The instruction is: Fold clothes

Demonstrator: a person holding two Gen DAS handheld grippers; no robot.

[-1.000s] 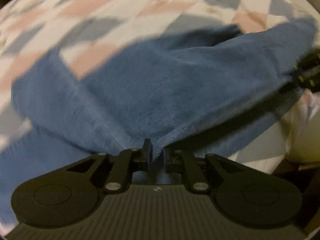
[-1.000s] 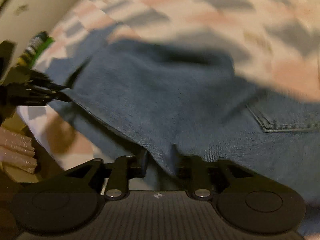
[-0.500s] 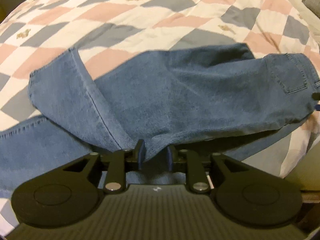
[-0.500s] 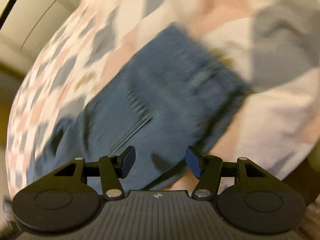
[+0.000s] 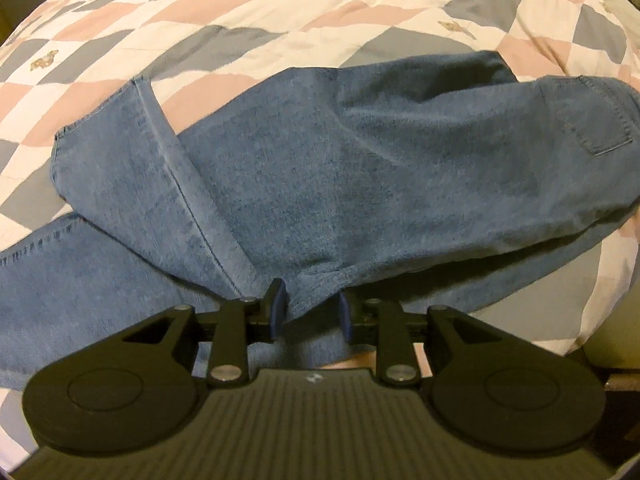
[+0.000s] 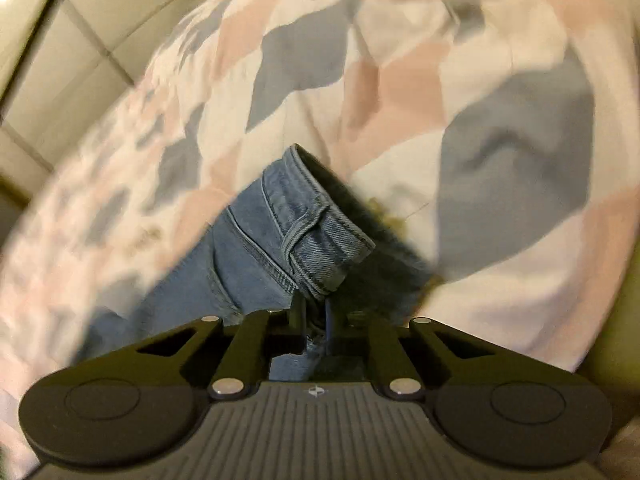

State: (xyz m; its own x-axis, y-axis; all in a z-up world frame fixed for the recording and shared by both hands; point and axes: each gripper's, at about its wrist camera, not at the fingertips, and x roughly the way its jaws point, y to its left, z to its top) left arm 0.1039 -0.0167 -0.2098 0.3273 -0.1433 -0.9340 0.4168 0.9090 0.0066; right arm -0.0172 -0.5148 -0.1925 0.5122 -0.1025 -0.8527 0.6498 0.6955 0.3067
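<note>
Blue jeans lie folded over themselves on a checked quilt, the back pocket at the right and a leg hem at the left. My left gripper sits at the near fold edge with its fingers apart; denim lies loosely between them, not pinched. In the right wrist view, the right gripper is shut on the jeans' waistband, which bunches up just past the fingertips. The rest of the jeans runs down to the left under that gripper.
The quilt in pink, grey and white squares covers the bed. A pale panelled wall runs along the bed's far side in the right wrist view. The bed's edge drops off at the lower right of the left wrist view.
The left gripper's fingers have spread and let the denim fold go slack. The right gripper opened, swung to the waistband end and closed on it.
</note>
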